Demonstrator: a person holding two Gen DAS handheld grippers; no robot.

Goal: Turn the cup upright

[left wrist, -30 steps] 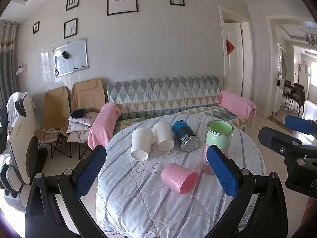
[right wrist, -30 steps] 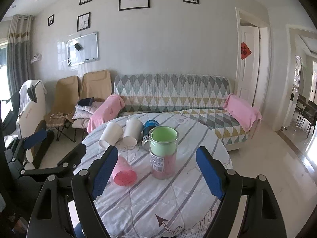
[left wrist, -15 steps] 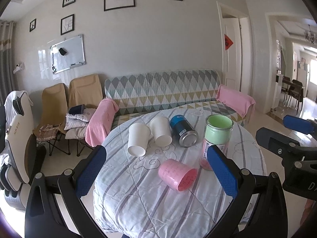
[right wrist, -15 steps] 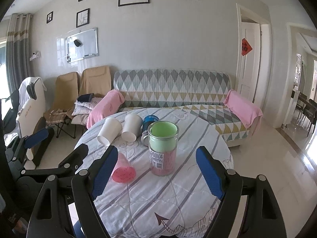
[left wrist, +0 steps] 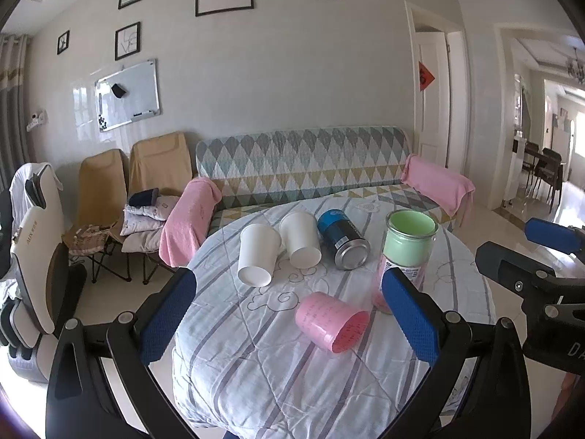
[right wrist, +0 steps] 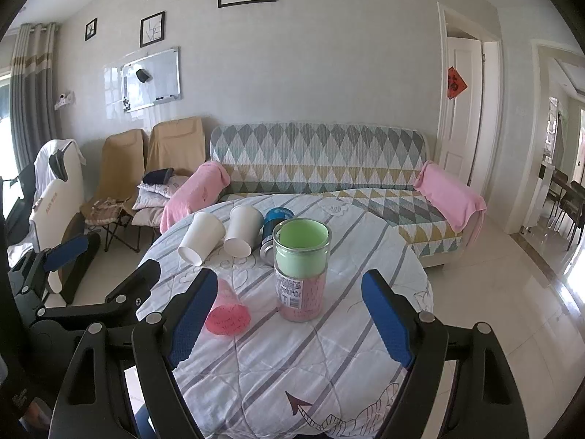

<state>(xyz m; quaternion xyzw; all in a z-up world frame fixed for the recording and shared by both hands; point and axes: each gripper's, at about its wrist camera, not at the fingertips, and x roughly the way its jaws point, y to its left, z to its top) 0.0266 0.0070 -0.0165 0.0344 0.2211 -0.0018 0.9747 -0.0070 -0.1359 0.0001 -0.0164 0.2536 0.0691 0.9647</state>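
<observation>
A pink cup [left wrist: 331,326] lies on its side on the round table [left wrist: 256,373], mouth toward me; it also shows in the right wrist view [right wrist: 227,314]. Two white paper cups [left wrist: 257,254] [left wrist: 301,240] and a blue can [left wrist: 342,244] lie on their sides behind it. A glass jar [left wrist: 406,256] holding stacked green and pink cups stands upright; in the right wrist view the jar [right wrist: 301,269] is in front of my right gripper. My left gripper [left wrist: 289,323] is open and empty, above the table's near edge with the pink cup between its fingers in view. My right gripper [right wrist: 287,320] is open and empty.
The table carries a striped quilted cloth. Behind it stand a patterned sofa [left wrist: 303,168] with pink towels, two tan folding chairs [left wrist: 128,183] and a white office chair [left wrist: 36,241]. A doorway [left wrist: 435,98] is at the back right.
Both grippers have risen slightly and drawn a little closer to the table. The cups, can and jar have not moved.
</observation>
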